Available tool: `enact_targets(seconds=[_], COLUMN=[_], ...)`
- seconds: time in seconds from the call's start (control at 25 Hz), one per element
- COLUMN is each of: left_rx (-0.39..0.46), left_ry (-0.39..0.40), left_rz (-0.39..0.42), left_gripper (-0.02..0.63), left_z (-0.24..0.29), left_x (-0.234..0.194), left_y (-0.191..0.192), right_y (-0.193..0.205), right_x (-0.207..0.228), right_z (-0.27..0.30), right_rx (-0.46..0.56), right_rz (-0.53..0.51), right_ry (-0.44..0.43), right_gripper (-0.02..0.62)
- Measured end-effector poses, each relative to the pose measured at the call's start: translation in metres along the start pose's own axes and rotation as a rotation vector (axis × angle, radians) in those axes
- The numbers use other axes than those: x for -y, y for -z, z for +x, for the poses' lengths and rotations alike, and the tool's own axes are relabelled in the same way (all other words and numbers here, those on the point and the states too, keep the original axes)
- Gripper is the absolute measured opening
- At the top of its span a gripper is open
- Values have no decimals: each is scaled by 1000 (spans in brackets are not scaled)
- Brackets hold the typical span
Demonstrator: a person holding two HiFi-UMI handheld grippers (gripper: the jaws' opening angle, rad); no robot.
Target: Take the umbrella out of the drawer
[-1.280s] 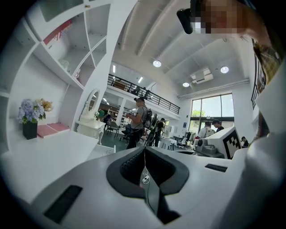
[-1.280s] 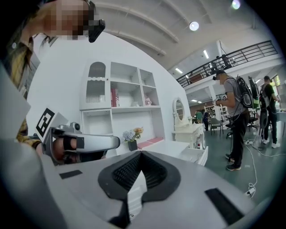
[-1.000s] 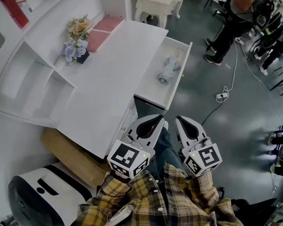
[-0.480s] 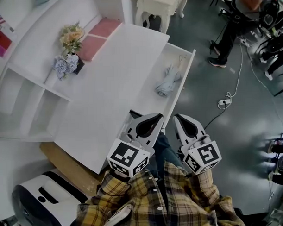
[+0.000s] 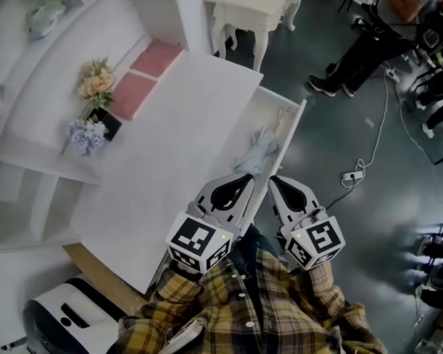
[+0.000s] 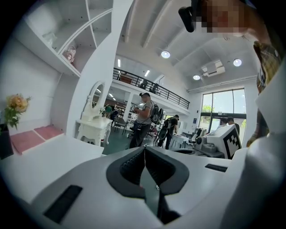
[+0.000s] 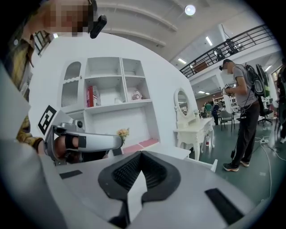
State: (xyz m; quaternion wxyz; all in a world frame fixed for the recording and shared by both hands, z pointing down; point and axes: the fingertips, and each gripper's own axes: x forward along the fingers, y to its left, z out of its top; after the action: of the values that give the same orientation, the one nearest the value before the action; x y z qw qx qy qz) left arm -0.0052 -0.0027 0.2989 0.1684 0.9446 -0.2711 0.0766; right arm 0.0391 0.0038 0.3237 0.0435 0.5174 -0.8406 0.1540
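A folded pale grey-blue umbrella (image 5: 255,151) lies in the open white drawer (image 5: 293,125) on the right side of the white desk (image 5: 169,145). Both grippers are held side by side close to my chest, just short of the drawer's near end. My left gripper (image 5: 245,180) is shut and holds nothing, its tips meeting in the left gripper view (image 6: 144,150). Beside it my right gripper (image 5: 274,182) is also shut and holds nothing, with its tips together in the right gripper view (image 7: 141,154). Neither gripper view shows the umbrella.
Two flower bunches (image 5: 90,81) and pink pads (image 5: 144,72) sit at the back of the desk. A white dressing table (image 5: 253,10) stands beyond it. A person (image 5: 362,48) stands at the far right, and a cable with a power strip (image 5: 351,177) lies on the grey floor. A white machine (image 5: 67,323) is at my lower left.
Both shut grippers have travelled forward together toward the drawer. The drawer and umbrella now lie much closer to their tips, and the desk has slid down and left in the head view.
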Motion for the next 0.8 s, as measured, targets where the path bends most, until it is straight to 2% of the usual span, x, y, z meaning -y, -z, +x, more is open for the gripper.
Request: enact_targets(seconds=[0.28, 0.6, 0.8], left_rx=[-22, -57, -71], left_ry=[-41, -56, -33], left_rz=[-18, -34, -33], left_gripper=[23, 21, 23], left_z=[46, 62, 68], left_x=[-24, -36, -46], left_y=[-7, -4, -5], right_y=[-10, -7, -6], right_x=[41, 50, 51], right_z=[31, 49, 55], right_rx=[-10, -44, -50], right_rz=[4, 24, 38], right_ry=[-46, -88, -65], right_gripper=[17, 17, 17])
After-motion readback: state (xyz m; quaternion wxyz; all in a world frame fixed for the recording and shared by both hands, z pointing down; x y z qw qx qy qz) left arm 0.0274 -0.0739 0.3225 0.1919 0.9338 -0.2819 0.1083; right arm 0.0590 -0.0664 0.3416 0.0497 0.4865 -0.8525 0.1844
